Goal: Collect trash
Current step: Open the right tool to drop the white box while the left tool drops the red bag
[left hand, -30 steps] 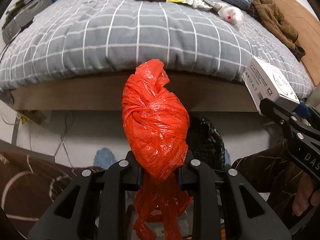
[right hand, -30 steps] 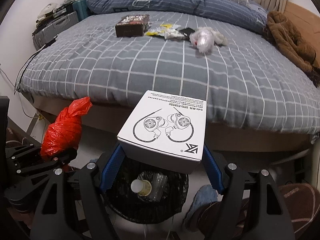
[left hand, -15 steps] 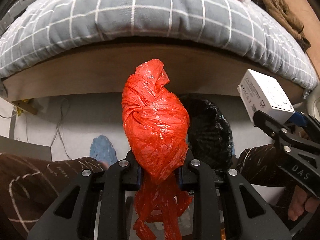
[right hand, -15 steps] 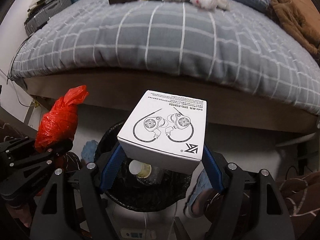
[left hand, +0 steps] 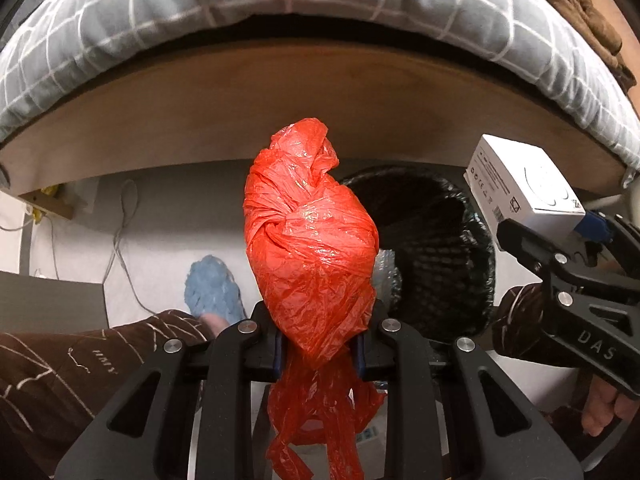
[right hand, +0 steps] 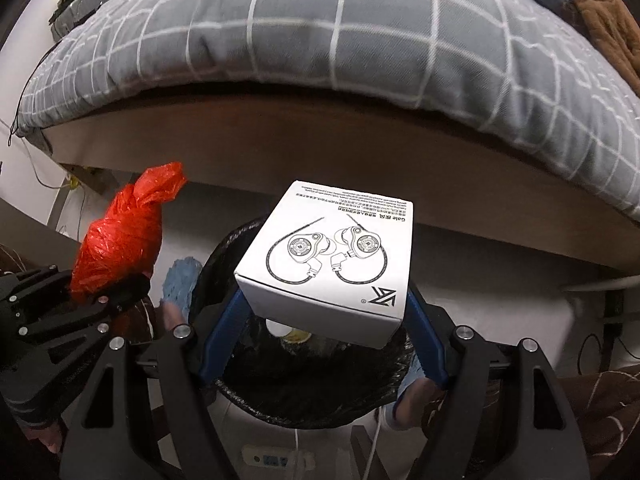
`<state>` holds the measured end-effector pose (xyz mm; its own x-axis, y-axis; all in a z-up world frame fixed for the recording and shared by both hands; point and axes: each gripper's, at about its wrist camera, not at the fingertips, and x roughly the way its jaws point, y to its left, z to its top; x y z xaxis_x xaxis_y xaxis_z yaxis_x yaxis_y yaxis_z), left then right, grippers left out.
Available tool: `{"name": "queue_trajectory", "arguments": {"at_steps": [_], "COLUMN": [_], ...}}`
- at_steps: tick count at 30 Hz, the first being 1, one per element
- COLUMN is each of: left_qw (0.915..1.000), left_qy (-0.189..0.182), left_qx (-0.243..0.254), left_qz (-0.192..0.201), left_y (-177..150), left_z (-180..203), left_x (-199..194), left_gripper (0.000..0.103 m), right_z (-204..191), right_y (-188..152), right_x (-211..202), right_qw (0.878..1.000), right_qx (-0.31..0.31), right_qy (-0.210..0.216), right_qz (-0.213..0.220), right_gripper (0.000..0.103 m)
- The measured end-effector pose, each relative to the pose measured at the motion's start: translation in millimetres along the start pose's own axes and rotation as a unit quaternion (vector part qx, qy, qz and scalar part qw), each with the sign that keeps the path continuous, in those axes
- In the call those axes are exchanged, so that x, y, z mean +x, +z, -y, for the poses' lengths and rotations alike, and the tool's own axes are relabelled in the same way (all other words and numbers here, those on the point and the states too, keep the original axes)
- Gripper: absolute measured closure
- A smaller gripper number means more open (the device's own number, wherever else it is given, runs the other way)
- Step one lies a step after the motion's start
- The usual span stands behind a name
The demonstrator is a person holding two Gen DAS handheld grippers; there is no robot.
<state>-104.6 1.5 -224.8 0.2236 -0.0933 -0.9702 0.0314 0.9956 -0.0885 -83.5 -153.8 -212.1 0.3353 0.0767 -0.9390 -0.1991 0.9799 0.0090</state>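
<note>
1. Red plastic bag (left hand: 312, 240), knotted and crumpled. I have it in my left gripper (left hand: 319, 354), jaws nearly closed on its lower part, loose tails hanging below the fingers. Gripped low so the bulk stands clear above the jaws and should fall free on release. It sits just left of the bin's mouth, not yet over it.

2. White earphone box (right hand: 326, 262), printed face up. My right gripper (right hand: 324, 322) has it across its width, the blue pads (right hand: 222, 332) spread wide and pressing both sides. I judge the wide hold keeps it level. It hangs directly over the bin's opening.

3. Bin (right hand: 312, 400), lined with a black bag, on the floor near the bed's edge. It already holds a clear bottle with a pale cap (right hand: 276, 326), partly hidden under the box. Both grippers point steeply down at it, so dropping is the step in hand; I judge the box is ready, the bag needs a shift right.

4. Bed (right hand: 320, 52), grey checked cover, wooden frame, at the far side.

5. Blue slipper (left hand: 212, 292) on the floor left of the bin; the person's brown patterned trousers (left hand: 60, 364) at the near edge.

6. Cables (left hand: 120, 240) on the floor, far left.
</note>
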Motion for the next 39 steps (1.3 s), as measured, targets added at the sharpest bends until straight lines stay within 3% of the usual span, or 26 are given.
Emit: {"name": "queue_trajectory", "arguments": {"at_steps": [14, 17, 27, 39], "left_qw": [0.9999, 0.9999, 0.9997, 0.9976], "left_qy": [0.005, 0.002, -0.012, -0.034], "left_qx": [-0.013, -0.01, 0.02, 0.058], "left_qz": [-0.001, -0.001, -0.002, -0.015], "left_y": [-5, -5, -5, -3], "left_z": [-7, -4, 21, 66], "left_x": [-5, -6, -2, 9], "left_gripper": [0.08, 0.08, 0.08, 0.08], "right_z": [-9, -7, 21, 77], "right_y": [-4, -5, -8, -22], "right_x": [19, 17, 2, -17], "right_qw": [1.0, 1.0, 0.999, 0.995], "right_qx": [-0.009, -0.005, 0.031, 0.073], "right_qy": [0.01, 0.004, -0.029, -0.062], "right_qz": [-0.024, -0.019, 0.001, 0.015], "right_gripper": [0.031, 0.02, 0.008, 0.008]}}
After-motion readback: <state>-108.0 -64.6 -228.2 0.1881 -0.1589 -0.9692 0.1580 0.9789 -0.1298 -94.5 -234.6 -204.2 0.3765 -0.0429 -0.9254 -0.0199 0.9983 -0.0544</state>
